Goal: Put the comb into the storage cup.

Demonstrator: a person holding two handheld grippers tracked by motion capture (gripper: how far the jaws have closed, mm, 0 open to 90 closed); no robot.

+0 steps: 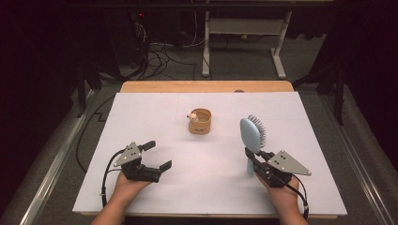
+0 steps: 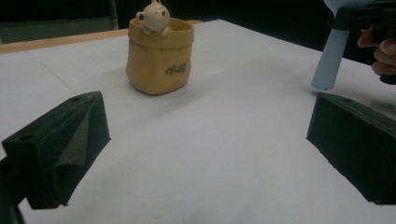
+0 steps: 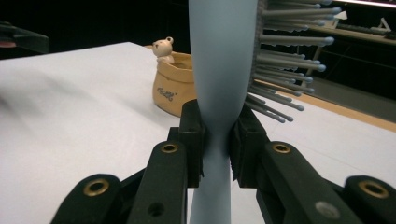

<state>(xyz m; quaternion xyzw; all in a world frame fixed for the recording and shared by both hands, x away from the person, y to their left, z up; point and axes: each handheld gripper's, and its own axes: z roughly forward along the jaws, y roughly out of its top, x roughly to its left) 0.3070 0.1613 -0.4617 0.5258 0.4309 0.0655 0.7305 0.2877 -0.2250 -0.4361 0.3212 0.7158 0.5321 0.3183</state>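
**Hairbrush Held Upright Near the Table's Right Side**

The right gripper (image 1: 254, 157) was clenched on the narrow neck of a light-blue hairbrush (image 1: 252, 136), its black jaws pressing the handle from both sides in the right gripper view. The brush stood upright, bristles facing right, its handle tip at or just above the white table (image 1: 211, 187); contact could not be told. The left gripper (image 1: 157, 154) rested near the table's left front with its jaws spread wide and nothing between them. A tan pouch-shaped pot (image 1: 200, 121) with a small bear figure (image 1: 192, 116) on its rim sat toward the far middle, well apart from both grippers.
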